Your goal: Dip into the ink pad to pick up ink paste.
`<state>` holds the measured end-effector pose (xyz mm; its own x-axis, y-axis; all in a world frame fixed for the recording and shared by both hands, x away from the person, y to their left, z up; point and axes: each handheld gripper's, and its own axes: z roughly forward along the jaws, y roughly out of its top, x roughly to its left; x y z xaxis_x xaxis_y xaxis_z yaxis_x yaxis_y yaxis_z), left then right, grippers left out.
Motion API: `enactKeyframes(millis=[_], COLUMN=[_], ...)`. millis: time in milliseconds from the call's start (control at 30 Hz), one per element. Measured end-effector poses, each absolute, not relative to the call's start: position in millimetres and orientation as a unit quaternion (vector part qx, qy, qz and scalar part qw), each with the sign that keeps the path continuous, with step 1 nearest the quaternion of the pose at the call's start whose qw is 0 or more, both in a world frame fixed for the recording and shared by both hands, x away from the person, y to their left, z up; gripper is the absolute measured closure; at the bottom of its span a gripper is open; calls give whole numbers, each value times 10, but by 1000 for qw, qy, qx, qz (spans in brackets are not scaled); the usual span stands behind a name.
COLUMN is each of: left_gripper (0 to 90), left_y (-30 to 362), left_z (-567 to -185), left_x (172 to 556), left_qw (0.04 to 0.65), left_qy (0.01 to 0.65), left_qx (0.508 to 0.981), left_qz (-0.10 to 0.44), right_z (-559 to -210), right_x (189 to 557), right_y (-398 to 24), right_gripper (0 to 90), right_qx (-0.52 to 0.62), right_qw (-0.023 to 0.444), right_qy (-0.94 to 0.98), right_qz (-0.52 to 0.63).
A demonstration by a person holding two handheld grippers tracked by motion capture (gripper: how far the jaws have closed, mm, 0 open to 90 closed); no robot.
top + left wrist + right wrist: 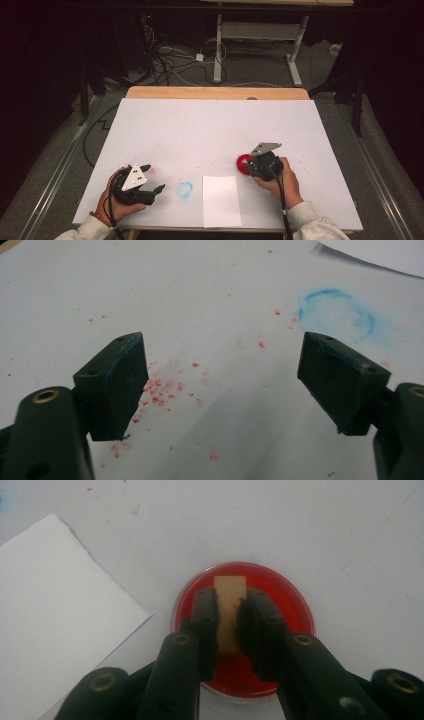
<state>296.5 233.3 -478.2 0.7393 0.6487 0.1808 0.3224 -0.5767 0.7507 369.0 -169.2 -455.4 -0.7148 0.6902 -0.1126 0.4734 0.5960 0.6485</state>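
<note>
1. A tan wooden stamp block (230, 611) stands in a round red ink pad dish (295, 611), right of the table's middle.
2. The right gripper (229, 630) pinches the block.
3. The left gripper (222, 385) gapes wide over red specks (160, 390).
4. A white paper sheet (221, 201) and blue ring smudge (185, 189) lie on the white tabletop (200, 130).
5. Cables (170, 65) cross the grey floor beyond.

My left tongs (152, 180) rest low at seven o'clock on the bench (210, 125), jaws spread wide and pointing toward three o'clock, my left hand (112, 205) wrapped around the body with the wrist near the front edge. My right tongs (229, 630), at four o'clock, tip downward with jaws clamped on a tan wooden block (230, 605). My right hand (282, 182) grips from behind, sleeve trailing toward five o'clock.
</note>
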Motion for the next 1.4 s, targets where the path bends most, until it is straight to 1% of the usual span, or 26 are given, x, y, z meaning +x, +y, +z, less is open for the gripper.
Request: enactKeyframes(millis=[167,567,800,933,967,1000,1067,1133,1400], left_gripper=[195,194,195,194,195,194,194,194,194], left_y=[2331,2318,2312,2322,2325,2330,2336,2340,2329], left_z=[-4788,-4793,-4794,-4797,-4798,-4799,-4801,-4801,-4798], left_x=[2972,2980,2979,2984,2985,2986,2987,2988,2988], left_qw=[362,360,358,359,359,359,359,360,361], left_qy=[283,282,281,282,283,283,284,284,285], left_qx=[860,861,862,861,861,861,860,860,859], left_qz=[224,223,224,224,223,223,223,223,224], right_z=[-4559,-4561,-4565,-4547,-4535,-4509,-4429,-4327,-3979], right_x=[3694,3647,3674,3715,3722,3728,3729,3713,3595], right_y=[-1694,-1583,-1604,-1666,-1682,-1705,-1766,-1832,-2028], right_gripper=[765,764,763,763,763,763,763,763,763], right_qx=[330,310,314,328,332,330,336,338,341], right_qw=[178,212,201,177,181,186,181,193,213], right_qy=[877,887,887,882,880,879,871,862,838], right_qz=[302,268,271,289,288,289,308,324,368])
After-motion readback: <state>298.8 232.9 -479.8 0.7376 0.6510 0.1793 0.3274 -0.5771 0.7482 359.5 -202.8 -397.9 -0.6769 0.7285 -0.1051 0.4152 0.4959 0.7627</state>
